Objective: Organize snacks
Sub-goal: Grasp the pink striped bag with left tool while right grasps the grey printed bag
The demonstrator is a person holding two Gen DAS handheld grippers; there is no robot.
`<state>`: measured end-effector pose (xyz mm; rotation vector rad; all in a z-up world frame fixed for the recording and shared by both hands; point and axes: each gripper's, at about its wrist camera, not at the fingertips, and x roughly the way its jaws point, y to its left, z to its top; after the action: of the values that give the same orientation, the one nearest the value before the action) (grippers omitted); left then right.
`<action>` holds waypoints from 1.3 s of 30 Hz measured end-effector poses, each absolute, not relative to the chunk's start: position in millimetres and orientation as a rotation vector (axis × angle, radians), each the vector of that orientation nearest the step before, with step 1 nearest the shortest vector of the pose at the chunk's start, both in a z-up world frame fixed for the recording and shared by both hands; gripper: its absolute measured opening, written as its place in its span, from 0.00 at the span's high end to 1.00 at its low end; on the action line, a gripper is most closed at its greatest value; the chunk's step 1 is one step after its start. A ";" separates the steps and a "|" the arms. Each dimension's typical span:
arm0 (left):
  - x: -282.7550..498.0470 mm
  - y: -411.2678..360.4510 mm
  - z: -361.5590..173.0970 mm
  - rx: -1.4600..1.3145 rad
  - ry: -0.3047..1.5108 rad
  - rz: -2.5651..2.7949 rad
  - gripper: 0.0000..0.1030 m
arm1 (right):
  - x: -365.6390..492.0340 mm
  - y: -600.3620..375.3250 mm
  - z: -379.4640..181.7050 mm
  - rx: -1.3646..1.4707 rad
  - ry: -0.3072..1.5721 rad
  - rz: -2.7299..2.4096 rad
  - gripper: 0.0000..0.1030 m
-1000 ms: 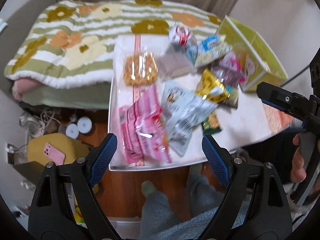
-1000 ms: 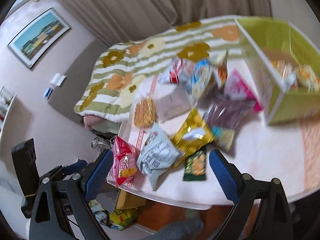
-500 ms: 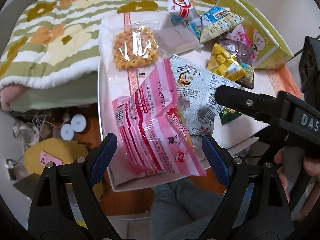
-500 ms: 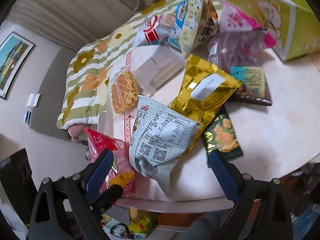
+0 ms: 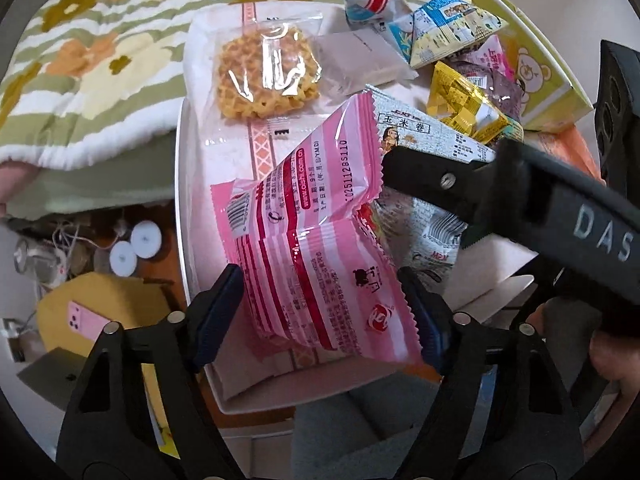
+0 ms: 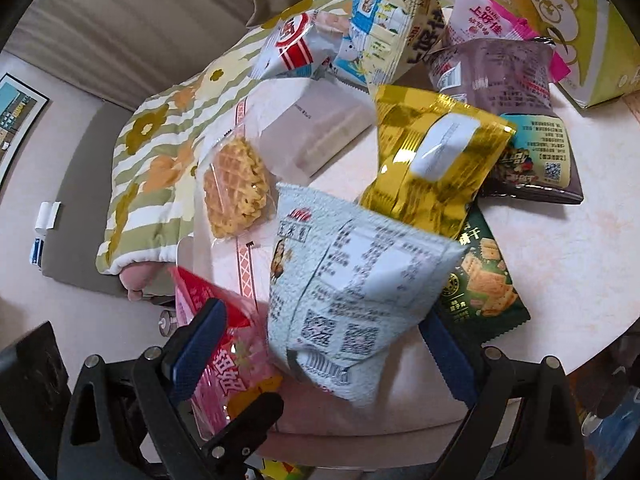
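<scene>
My left tongs (image 5: 320,300) gape wide around the pink bag (image 5: 316,248) on the desk (image 5: 192,184); my right tongs (image 6: 320,344) stand wide around the grey bag (image 6: 352,300) beside it.

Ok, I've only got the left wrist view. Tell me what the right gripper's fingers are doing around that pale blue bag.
Observer: The right gripper is open, with one finger on each side of the pale blue bag, not clamped on it.
Operator: Its arm blocks my view. Say what lies beyond it.
Observer: A dark green cracker packet lies flat on the table, partly covered by the pale blue bag and the gold bag.
Operator: Describe what's to the right of the gold bag.
Observer: A dark packet with a teal label lies there, below the purple bag.
</scene>
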<state>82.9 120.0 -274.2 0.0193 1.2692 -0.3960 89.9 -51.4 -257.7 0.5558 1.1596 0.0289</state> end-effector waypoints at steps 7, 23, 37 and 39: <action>86.2 125.5 -267.4 0.002 1.243 -0.398 0.37 | 93.3 -51.5 -261.5 0.540 1.165 -0.006 0.21; 82.4 140.9 -251.0 -0.065 1.200 -0.406 0.37 | 100.2 -39.9 -266.0 0.497 1.202 0.017 0.43; 70.0 143.6 -204.8 -0.082 1.107 -0.415 0.37 | 86.8 -51.5 -221.0 0.498 1.113 0.061 0.45; 68.4 140.4 -193.2 -0.084 1.082 -0.416 0.37 | 85.7 -55.5 -208.9 0.489 1.086 0.071 0.45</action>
<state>68.4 140.4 -193.2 -0.0837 1.0819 -0.4163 85.7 -55.5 -208.9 0.4891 1.0865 0.0708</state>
